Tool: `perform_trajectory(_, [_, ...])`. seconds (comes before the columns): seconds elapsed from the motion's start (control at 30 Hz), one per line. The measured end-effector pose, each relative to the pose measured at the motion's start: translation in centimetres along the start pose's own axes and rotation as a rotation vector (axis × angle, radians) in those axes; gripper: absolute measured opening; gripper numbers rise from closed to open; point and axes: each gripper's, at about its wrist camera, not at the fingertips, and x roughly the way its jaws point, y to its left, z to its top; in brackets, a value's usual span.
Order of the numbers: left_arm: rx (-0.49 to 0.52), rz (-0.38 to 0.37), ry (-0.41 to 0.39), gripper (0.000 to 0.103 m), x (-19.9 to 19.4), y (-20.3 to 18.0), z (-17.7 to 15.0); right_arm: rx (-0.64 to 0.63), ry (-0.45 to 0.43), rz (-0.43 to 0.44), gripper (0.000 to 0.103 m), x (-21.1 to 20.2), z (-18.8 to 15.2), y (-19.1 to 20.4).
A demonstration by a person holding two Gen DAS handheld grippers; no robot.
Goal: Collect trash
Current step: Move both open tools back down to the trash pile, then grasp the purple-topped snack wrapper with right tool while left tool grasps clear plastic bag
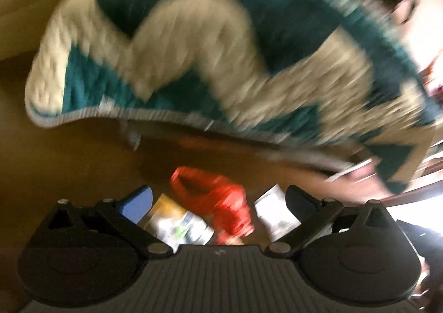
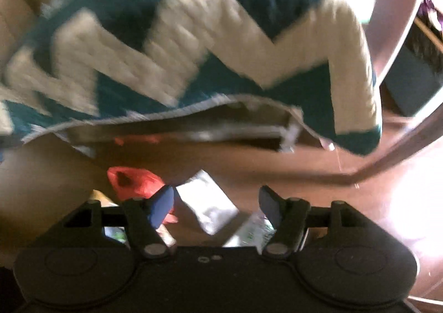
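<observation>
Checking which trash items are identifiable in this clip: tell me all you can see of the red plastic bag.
The red plastic bag is thin, glossy and crumpled, lying on the brown floor with its mouth gaping open toward the teal and cream quilt. Paper wrappers lie close on both sides; contact is blurred. Neither gripper touches it. Its contents cannot be made out.

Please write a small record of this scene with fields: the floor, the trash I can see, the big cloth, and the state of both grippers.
floor: brown wood floor
trash: red plastic bag; white packet; yellow and white wrapper
cloth: teal and cream zigzag blanket, hanging above the trash
left gripper: open, holding nothing
right gripper: open, holding nothing
image quality: blurred
</observation>
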Motion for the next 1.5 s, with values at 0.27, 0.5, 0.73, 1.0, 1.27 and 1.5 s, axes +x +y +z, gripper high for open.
perform_trajectory(0.27, [-0.182,0.16,0.249,0.103,10.6,4.0,-2.3,0.239,0.256,-0.08,0.068,10.4,-2.3,-5.0])
perform_trajectory(0.5, [-0.245,0.197,0.403,0.103,17.1,5.5,-4.4,0.36,0.326,-0.118,0.068,15.7,-4.1,-8.5])
perform_trajectory(0.73, [-0.248,0.22,0.482,0.103,21.4,5.8,-6.1,0.407,0.354,-0.103,0.068,20.2,-4.7,-9.6])
perform_trajectory(1.0, [-0.285,0.184,0.524,0.085,24.2,6.7,-7.1,0.394,0.391,-0.073,0.065,22.4,-5.3,-8.9])
perform_trajectory(1.27, [-0.299,0.132,0.541,0.043,24.4,6.3,-7.3,0.382,0.394,-0.073,0.055,22.5,-4.8,-8.6])
perform_trajectory(1.5, [-0.311,0.147,0.556,0.029,23.1,6.4,-7.5,0.316,0.422,-0.11,0.028,21.4,-4.0,-7.6])
